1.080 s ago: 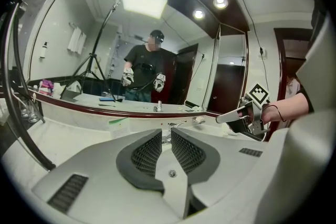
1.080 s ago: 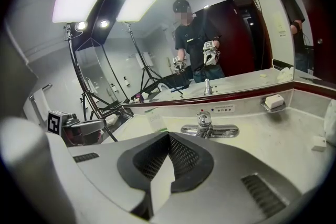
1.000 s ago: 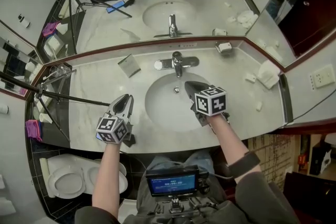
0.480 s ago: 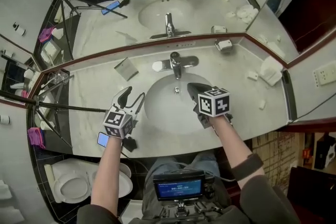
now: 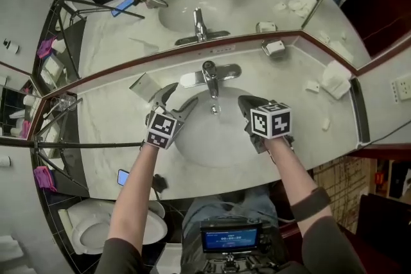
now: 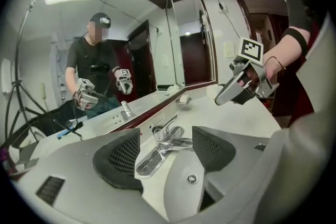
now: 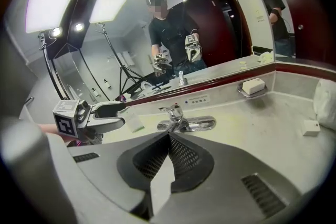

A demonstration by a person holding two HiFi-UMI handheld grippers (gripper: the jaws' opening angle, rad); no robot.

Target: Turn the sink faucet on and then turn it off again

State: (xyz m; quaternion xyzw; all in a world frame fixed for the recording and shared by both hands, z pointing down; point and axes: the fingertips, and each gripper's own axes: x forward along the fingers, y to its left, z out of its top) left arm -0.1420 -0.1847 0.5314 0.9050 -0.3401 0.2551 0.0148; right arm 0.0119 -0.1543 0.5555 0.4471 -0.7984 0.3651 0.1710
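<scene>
Sink counter seen from beside the person, faucet not yet grasped. The left gripper [image 5: 180, 98] has just been opening and now stands at full spread, with nothing pressed by either of its fingers [image 6: 118, 157]; the faucet [image 6: 165, 140] lies ahead of them, in line with the gap between the two pads and apart from both; its lever [image 5: 209, 67] sits just beyond the fingertips. The right gripper [image 5: 249, 106] hangs over the basin [image 5: 212, 147] with its fingers closed together on nothing; the faucet stands ahead of their tips, well clear. No running water can be made out, so the turning-on step appears not yet done. Likely faults from here: the wide fingers could close on the spout instead of the lever; a polished chrome lever caught off-centre may slip from the pads; too hard a lift would bring a strong jet that splashes the counter; the nearby right gripper could be struck by the left one.
</scene>
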